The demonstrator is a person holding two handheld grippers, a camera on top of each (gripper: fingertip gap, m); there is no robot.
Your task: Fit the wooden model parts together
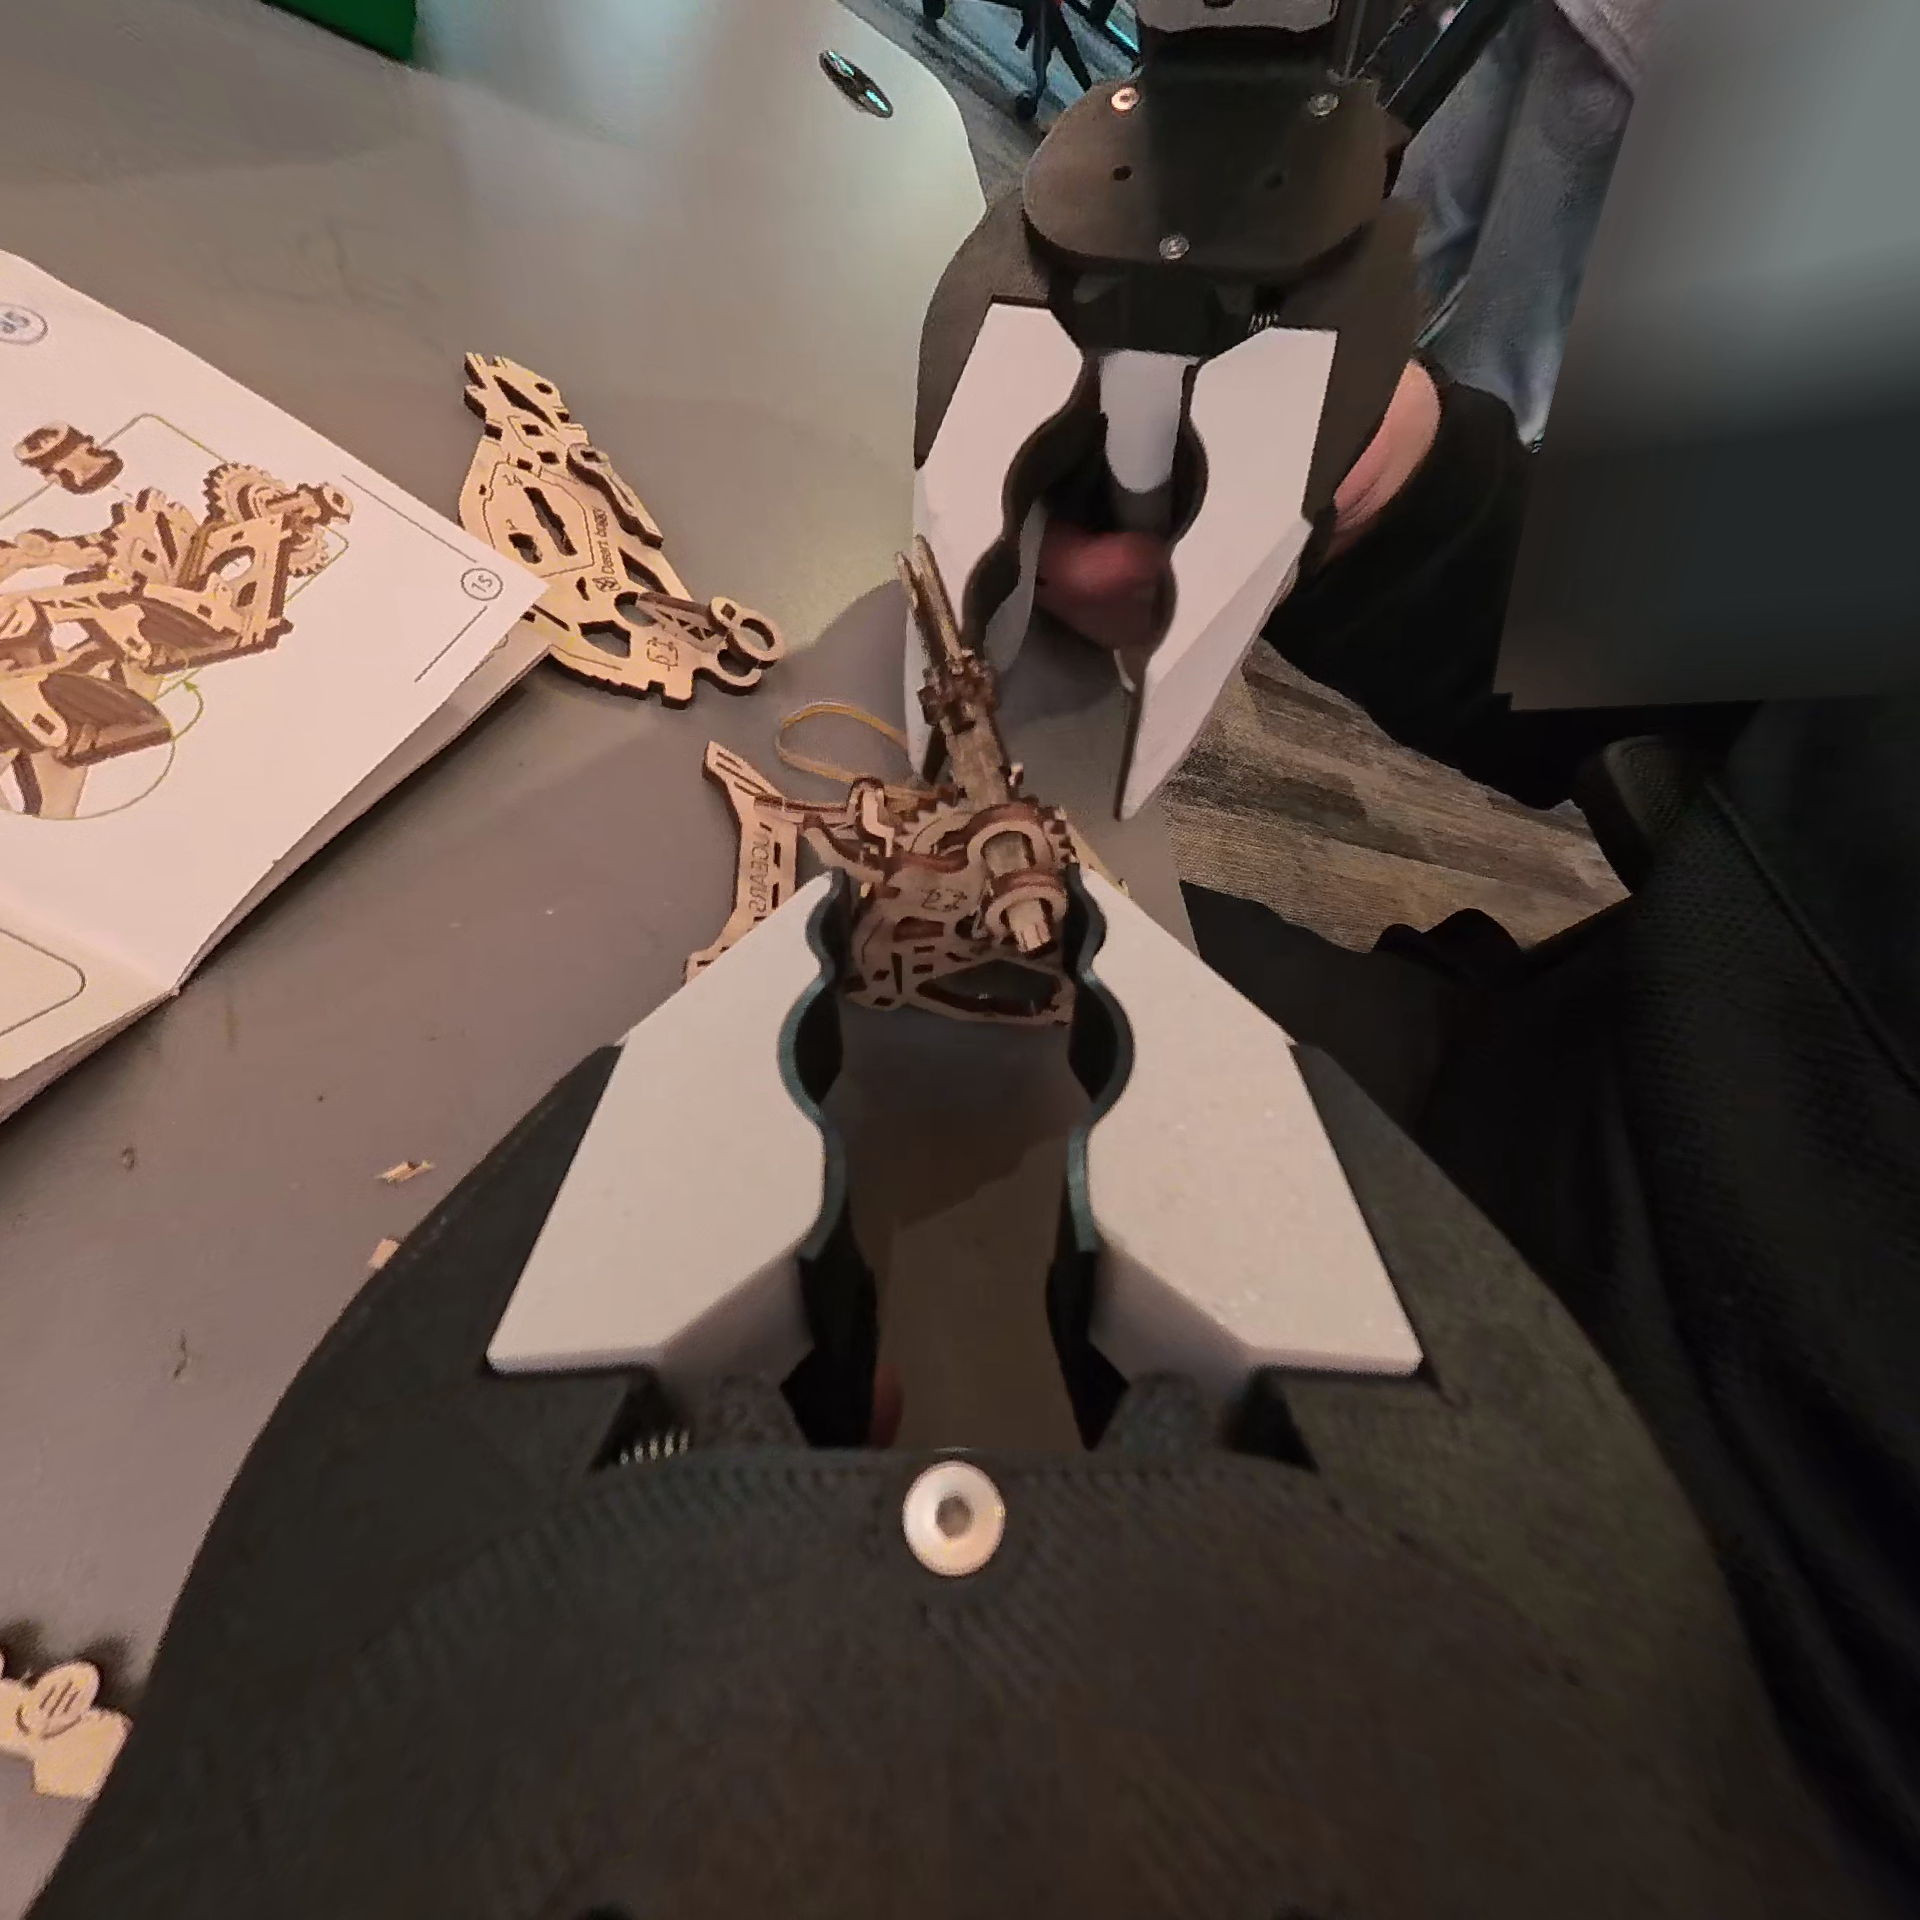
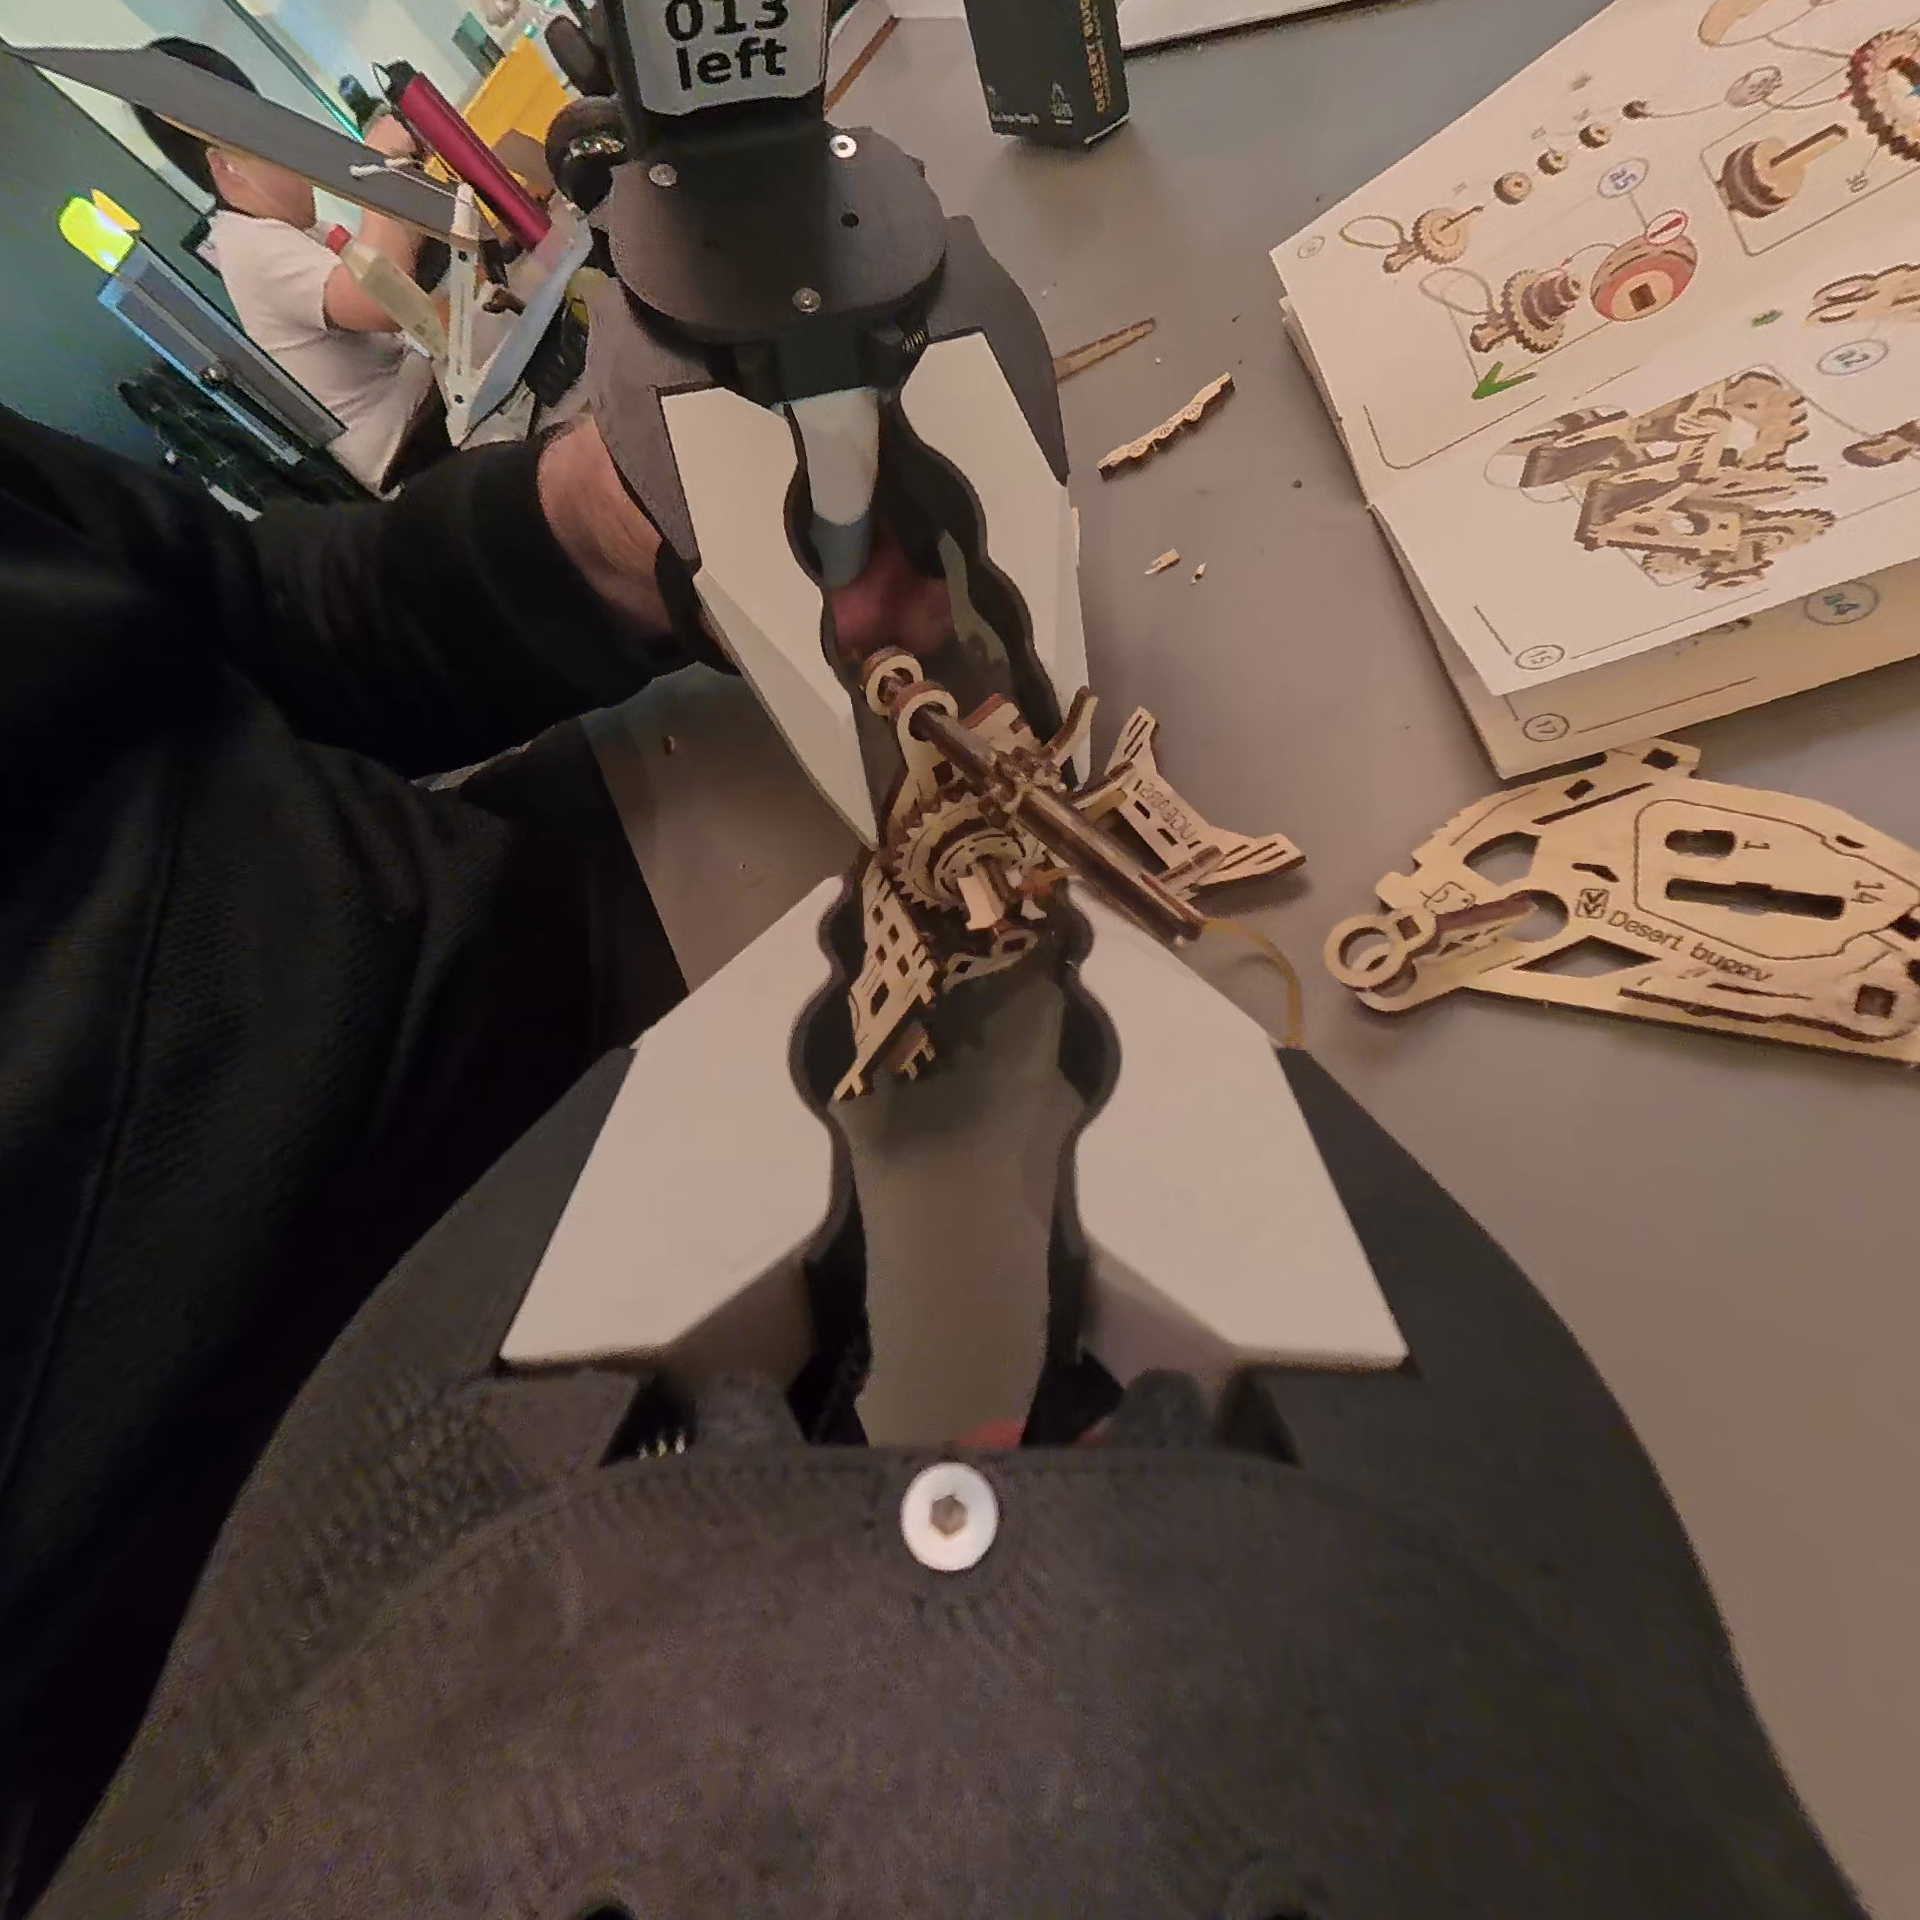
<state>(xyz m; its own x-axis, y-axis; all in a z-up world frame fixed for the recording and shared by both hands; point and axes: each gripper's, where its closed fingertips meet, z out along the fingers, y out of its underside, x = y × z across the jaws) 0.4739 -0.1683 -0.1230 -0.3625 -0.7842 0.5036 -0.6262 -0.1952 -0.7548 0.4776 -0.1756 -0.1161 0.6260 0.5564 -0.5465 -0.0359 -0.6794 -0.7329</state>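
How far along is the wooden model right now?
Done: a gear-and-axle sub-assembly is already built. In hand: the left gripper and the right gripper are both shut on it from opposite ends, above the table. Left: the large flat side panel and a smaller flat piece lie unattached beside the open instruction booklet.

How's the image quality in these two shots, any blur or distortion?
Left wrist view: fisheye bending, dim light, model sharp, a smoothed patch upper right. Right wrist view: same fisheye bending, booklet brightly lit, model sharp, background people soft.
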